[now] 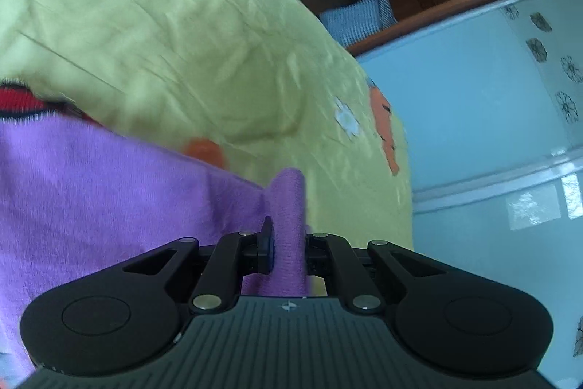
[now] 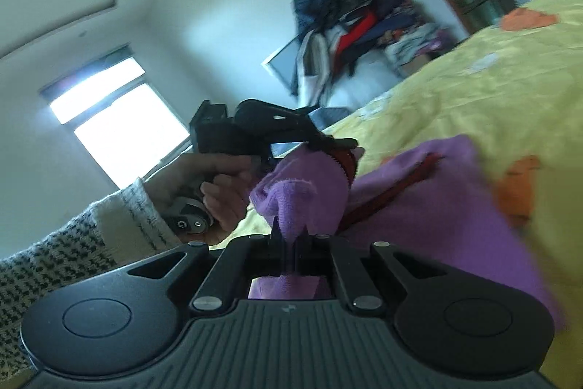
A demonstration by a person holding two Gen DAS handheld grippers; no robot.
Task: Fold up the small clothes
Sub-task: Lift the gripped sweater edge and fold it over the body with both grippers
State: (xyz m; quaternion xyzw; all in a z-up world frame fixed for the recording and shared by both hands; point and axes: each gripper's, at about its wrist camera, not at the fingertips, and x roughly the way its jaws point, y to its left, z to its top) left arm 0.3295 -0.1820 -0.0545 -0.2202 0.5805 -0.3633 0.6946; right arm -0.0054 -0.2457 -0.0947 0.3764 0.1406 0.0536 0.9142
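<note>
- Left claw (image 1: 288, 250) and right claw (image 2: 289, 239) each pinch the purple garment (image 1: 91, 192) above the bed (image 1: 182, 53).
- Likely mid-fold; next, lay the raised edge flat.

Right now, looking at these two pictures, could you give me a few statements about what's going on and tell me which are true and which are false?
1. The left gripper has purple cloth pinched between its fingers. True.
2. The purple garment lies on a plain white sheet. False: the bedspread under it is yellow with white and orange shapes.
3. The right gripper is shut on the purple garment too. True.
4. The garment is purple all over. False: it has red trim.
5. The person's left hand is bare to the shoulder. False: a knitted black-and-white sleeve covers the arm.
</note>
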